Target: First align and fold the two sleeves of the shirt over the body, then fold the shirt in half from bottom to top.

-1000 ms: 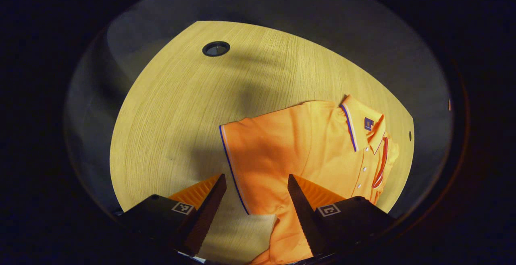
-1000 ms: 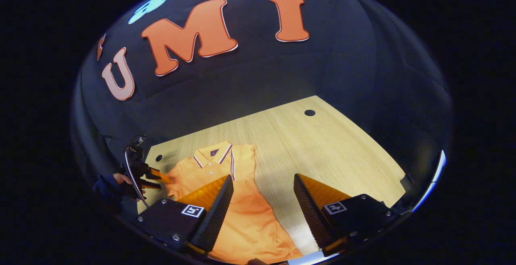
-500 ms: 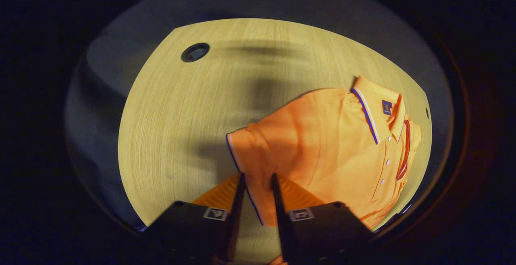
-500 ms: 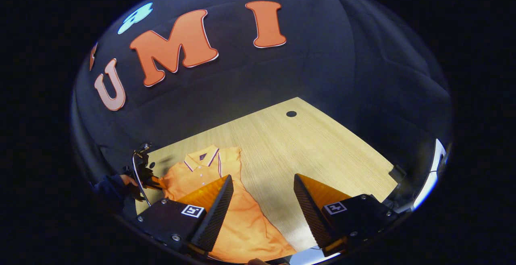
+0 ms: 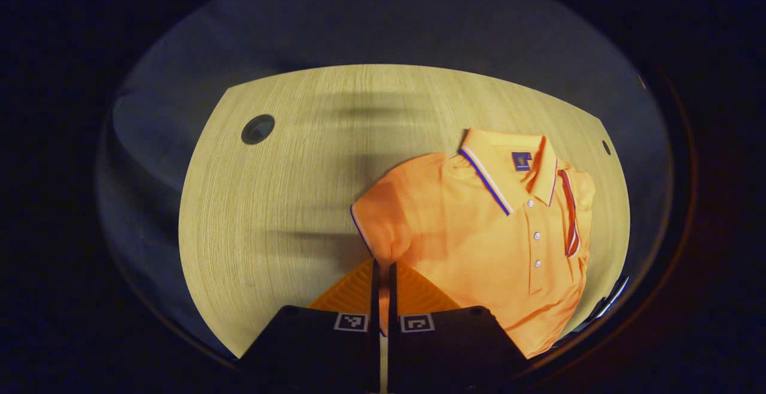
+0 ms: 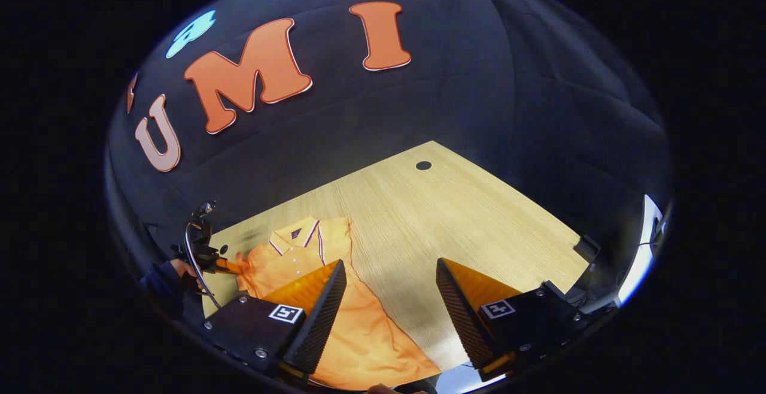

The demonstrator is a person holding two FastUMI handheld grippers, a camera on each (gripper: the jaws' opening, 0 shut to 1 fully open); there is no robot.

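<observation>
Shirt [image 5: 497, 244]: orange polo, face up on counter [image 5: 287, 202], collar at the far side; one sleeve already lies folded over the body.
Left tongs [image 5: 383, 268]: closed, pinching the cuff of the other sleeve [image 5: 374, 226].
Right tongs [image 6: 389, 286]: wide apart, holding nothing, above the lower body.
Step in hand, judged: sleeve fold. Lift low, carry cuff straight across the placket, match the folded sleeve, release flat.
</observation>
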